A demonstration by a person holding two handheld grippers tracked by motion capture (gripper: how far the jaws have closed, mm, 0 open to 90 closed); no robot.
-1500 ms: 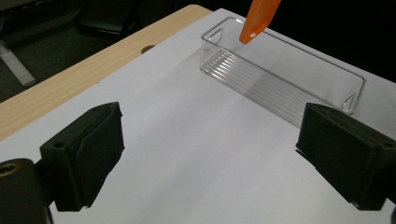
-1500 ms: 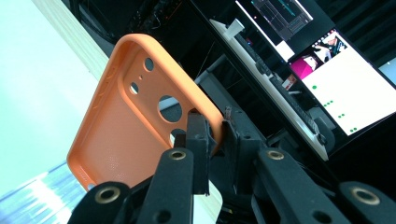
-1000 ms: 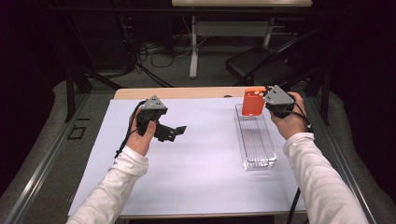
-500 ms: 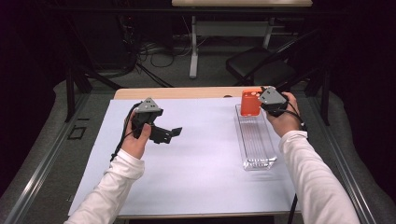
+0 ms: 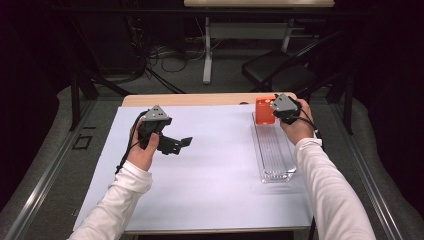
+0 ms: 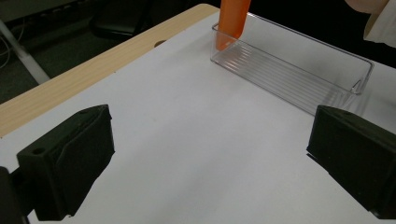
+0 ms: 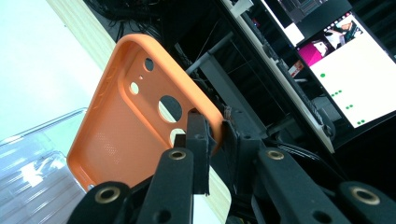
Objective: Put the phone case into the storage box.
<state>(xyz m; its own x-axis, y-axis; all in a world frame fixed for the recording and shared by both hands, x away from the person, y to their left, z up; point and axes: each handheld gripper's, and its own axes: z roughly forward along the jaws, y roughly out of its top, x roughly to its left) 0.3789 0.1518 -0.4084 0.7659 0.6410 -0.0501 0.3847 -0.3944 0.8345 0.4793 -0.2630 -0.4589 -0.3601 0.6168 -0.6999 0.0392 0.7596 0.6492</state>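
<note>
The right gripper (image 7: 212,140) is clamped narrow on the edge of the orange case (image 7: 126,126), its lower end in the tray (image 5: 272,150). The left gripper (image 6: 205,158) gapes wide, holding nothing.

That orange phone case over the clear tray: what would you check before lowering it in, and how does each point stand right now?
1. Right gripper clamped on the orange phone case edge: ok.
2. Case above the clear tray far end: ok.
3. Tray interior free of objects: ok.
4. Left gripper open and well away from the tray: ok.
5. Case bottom already touching the tray floor: cannot tell.
</note>
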